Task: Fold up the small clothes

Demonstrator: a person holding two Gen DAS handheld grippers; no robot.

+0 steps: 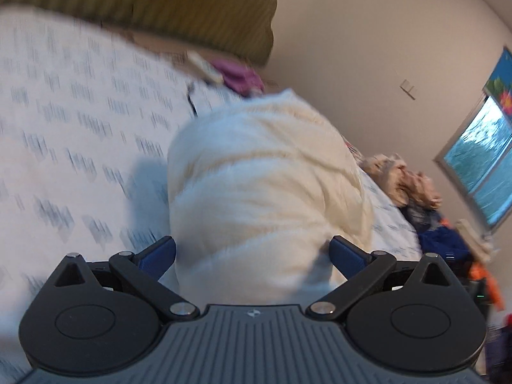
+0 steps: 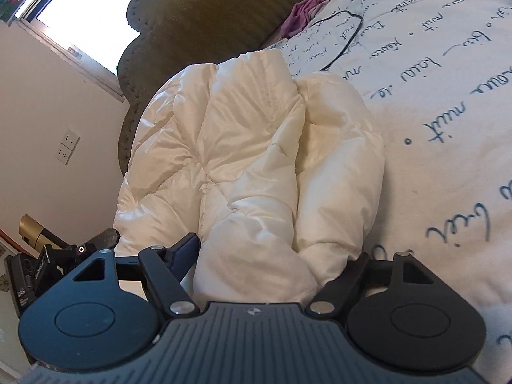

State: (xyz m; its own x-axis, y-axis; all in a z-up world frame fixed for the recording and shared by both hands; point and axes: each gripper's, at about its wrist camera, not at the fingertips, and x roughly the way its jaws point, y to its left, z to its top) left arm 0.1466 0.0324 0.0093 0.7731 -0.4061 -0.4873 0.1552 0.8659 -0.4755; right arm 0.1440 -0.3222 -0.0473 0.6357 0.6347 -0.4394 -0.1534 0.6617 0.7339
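A white puffy quilted jacket (image 1: 262, 166) lies bunched on a bed sheet printed with script (image 1: 64, 112). In the blurred left wrist view it fills the space between the wide-spread blue pads of my left gripper (image 1: 252, 252); a thin shadow separates the cloth from the right-hand pad. In the right wrist view the same jacket (image 2: 243, 147) is folded into thick rolls, and my right gripper (image 2: 275, 256) has a roll between its fingers. The blue pad (image 2: 188, 252) presses into the cloth, and fabric bulges over and hides the other finger.
An olive padded headboard (image 2: 208, 16) stands behind the bed sheet (image 2: 448, 96). A purple garment (image 2: 304, 12) and a black cable (image 2: 348, 32) lie near it. A pile of other clothes (image 1: 416, 185) sits at the bed's far edge. Dark equipment (image 2: 38, 268) stands beside the bed under a window (image 2: 89, 9).
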